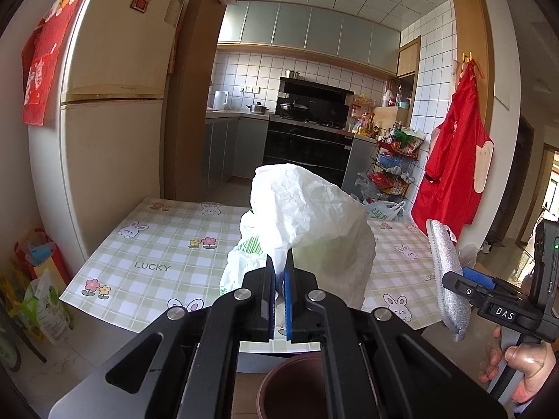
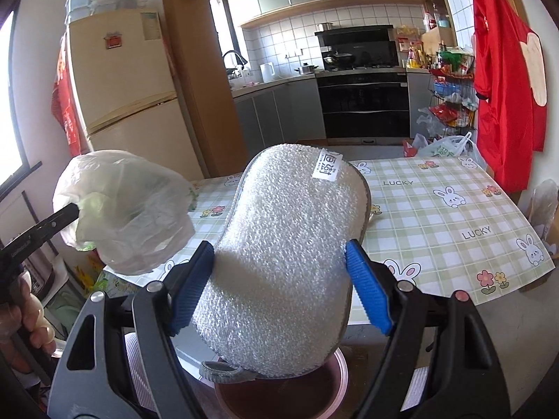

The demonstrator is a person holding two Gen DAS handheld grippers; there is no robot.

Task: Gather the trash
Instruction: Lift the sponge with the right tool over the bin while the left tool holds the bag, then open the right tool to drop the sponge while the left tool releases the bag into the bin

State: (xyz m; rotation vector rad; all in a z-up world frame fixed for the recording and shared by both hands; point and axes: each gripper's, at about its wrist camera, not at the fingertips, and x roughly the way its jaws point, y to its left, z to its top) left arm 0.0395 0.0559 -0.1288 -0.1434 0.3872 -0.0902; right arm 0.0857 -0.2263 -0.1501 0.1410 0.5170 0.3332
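Note:
My left gripper (image 1: 279, 272) is shut on a crumpled white plastic bag (image 1: 314, 220), which puffs up above the blue pads. In the right wrist view that bag (image 2: 125, 209) hangs at the left on the left gripper's black finger. My right gripper (image 2: 279, 269) is shut on a wide silvery scrubbing sponge (image 2: 286, 255) with a white label, gripped across its width by both blue pads. In the left wrist view the sponge (image 1: 445, 276) shows edge-on at the right. A brown round bin (image 2: 279, 394) sits directly below both grippers.
A table with a green checked bunny cloth (image 1: 167, 244) lies ahead. A cream fridge (image 1: 111, 111) stands at the left. Behind are a kitchen doorway, a black stove (image 1: 311, 132), a wire rack of groceries (image 1: 394, 160) and a red apron (image 1: 454, 160) on the right wall.

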